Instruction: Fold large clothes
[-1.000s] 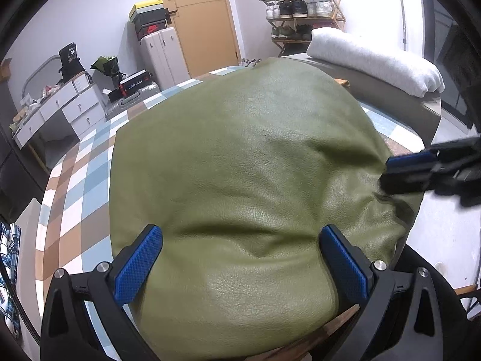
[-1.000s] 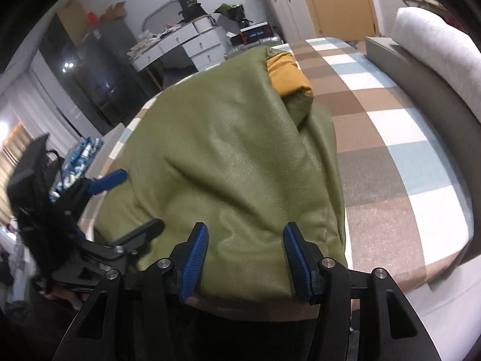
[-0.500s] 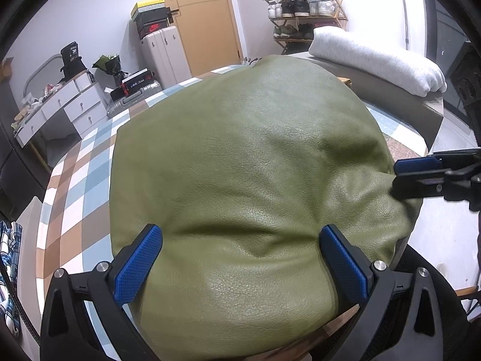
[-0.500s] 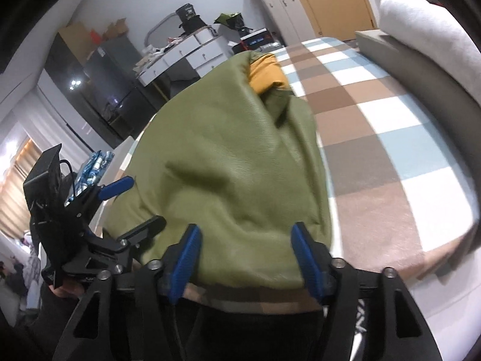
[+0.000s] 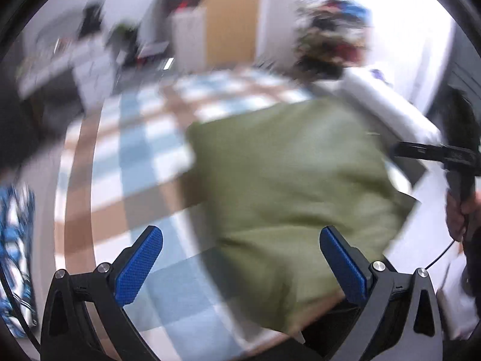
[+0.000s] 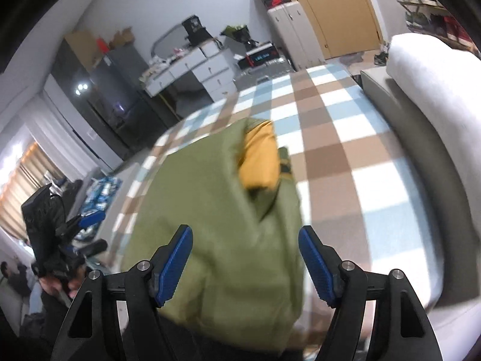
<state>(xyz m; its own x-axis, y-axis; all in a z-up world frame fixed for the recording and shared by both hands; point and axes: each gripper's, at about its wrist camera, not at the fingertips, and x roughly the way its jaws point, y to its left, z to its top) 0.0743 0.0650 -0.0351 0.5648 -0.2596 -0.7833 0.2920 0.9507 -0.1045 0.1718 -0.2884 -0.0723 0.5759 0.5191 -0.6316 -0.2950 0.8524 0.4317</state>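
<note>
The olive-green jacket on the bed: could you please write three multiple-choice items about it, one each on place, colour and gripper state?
1. Where does the olive-green jacket lie?
A. on the checked bedspread
B. on the white dresser
C. on the floor

2. What colour is the lining showing at its far end?
A. red
B. mustard yellow
C. white

3. How do the right gripper's jaws stand?
A. shut on the jacket
B. shut on nothing
C. open

Answers: 1 A, checks surround the jacket; 2 B, a mustard patch shows at the far end; 3 C, the blue pads stand wide apart, as do the left gripper's.
</note>
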